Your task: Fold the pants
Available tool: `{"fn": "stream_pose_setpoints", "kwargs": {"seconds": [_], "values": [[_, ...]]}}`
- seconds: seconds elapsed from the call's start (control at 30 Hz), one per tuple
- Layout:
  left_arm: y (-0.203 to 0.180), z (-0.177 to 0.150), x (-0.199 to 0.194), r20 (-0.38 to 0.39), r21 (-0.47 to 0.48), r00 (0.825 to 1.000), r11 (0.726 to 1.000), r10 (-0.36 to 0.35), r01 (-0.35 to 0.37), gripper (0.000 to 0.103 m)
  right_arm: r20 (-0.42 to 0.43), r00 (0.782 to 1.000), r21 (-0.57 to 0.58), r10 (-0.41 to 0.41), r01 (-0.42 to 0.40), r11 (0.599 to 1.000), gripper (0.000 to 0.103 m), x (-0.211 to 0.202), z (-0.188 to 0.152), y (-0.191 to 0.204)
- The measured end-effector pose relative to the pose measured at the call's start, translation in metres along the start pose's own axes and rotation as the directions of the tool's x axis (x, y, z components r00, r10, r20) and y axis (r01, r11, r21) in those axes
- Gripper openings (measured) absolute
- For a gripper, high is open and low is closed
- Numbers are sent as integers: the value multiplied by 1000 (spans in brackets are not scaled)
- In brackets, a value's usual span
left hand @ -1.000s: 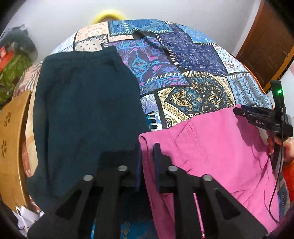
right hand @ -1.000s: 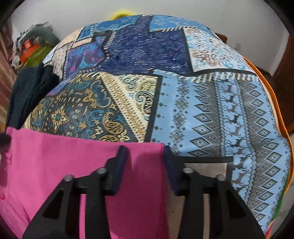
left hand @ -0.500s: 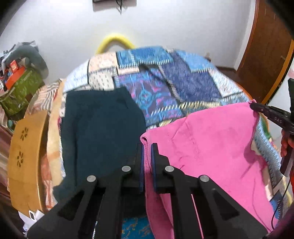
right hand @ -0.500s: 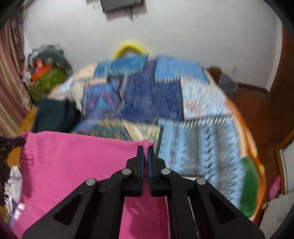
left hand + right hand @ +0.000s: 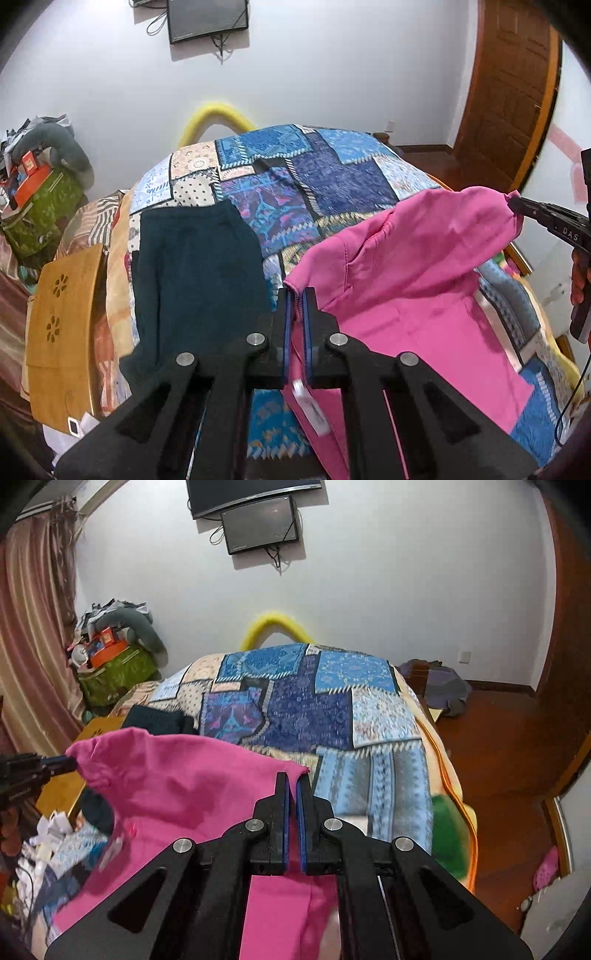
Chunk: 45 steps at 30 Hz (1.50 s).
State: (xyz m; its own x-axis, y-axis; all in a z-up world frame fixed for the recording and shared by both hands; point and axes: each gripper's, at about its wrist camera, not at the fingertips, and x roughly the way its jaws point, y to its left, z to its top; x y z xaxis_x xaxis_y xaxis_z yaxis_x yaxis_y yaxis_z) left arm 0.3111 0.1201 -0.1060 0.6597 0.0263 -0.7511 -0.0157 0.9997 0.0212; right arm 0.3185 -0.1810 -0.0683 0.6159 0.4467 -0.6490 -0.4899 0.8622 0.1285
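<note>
Pink pants (image 5: 402, 280) hang stretched above the patchwork bedspread (image 5: 325, 181), lifted by two corners of the waistband. My left gripper (image 5: 295, 295) is shut on the left corner, with pink cloth pinched between its blue pads. My right gripper (image 5: 291, 781) is shut on the other corner of the pink pants (image 5: 177, 775). In the left wrist view the right gripper (image 5: 517, 205) grips the far corner at the right edge. In the right wrist view the left gripper (image 5: 70, 762) holds the far left corner. A white label (image 5: 310, 406) dangles inside the waist.
Dark teal folded pants (image 5: 192, 266) lie on the bed's left side. A wooden board (image 5: 59, 325) stands at the bed's left edge. A green box with clutter (image 5: 114, 672) is by the wall. A wooden door (image 5: 509, 92) is at right, with wood floor (image 5: 498, 746) beside the bed.
Both grippers closed on the pink waistband corners and rose, lifting the pants off the bedspread. The cameras tilted up, so the wall and screens came into view.
</note>
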Motion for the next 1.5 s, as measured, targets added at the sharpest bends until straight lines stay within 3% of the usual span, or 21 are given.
{"fn": "stream_pose_setpoints", "kwargs": {"seconds": [0.3,0.7,0.97,1.07,1.17,1.23,1.33,1.37,1.5], "values": [[-13,-61,-25,-38,-5,998,999,-44,44,3,-45,999,-20,30,-31,999,3,-36,-62,0],[-32,-146,-30,-161,17,984,997,-75,78,3,-174,984,-26,28,-33,999,4,-40,-149,14],[-26,-168,-44,-177,-9,983,999,-49,49,5,-241,971,17,6,-2,1000,6,-49,-181,13],[-22,-162,-53,-159,-14,987,1000,-30,28,12,-222,975,-3,-12,12,1000,7,-65,-183,18],[-22,-152,-66,-119,-2,993,1000,2,-2,35,-182,983,-10,-12,10,1000,19,-77,-177,24],[-25,-145,-72,-93,5,996,1000,12,-12,61,-146,989,-35,-10,5,999,31,-86,-170,33],[-33,-135,-80,-55,18,998,1000,7,-6,80,-115,993,-93,12,-23,995,47,-90,-164,52],[-38,-132,-80,-48,28,999,1000,1,0,82,-116,993,-114,23,-37,993,52,-88,-163,59],[-57,-126,-70,-73,86,997,996,-10,16,84,-177,983,-207,42,-79,975,53,-64,-165,83]]}}
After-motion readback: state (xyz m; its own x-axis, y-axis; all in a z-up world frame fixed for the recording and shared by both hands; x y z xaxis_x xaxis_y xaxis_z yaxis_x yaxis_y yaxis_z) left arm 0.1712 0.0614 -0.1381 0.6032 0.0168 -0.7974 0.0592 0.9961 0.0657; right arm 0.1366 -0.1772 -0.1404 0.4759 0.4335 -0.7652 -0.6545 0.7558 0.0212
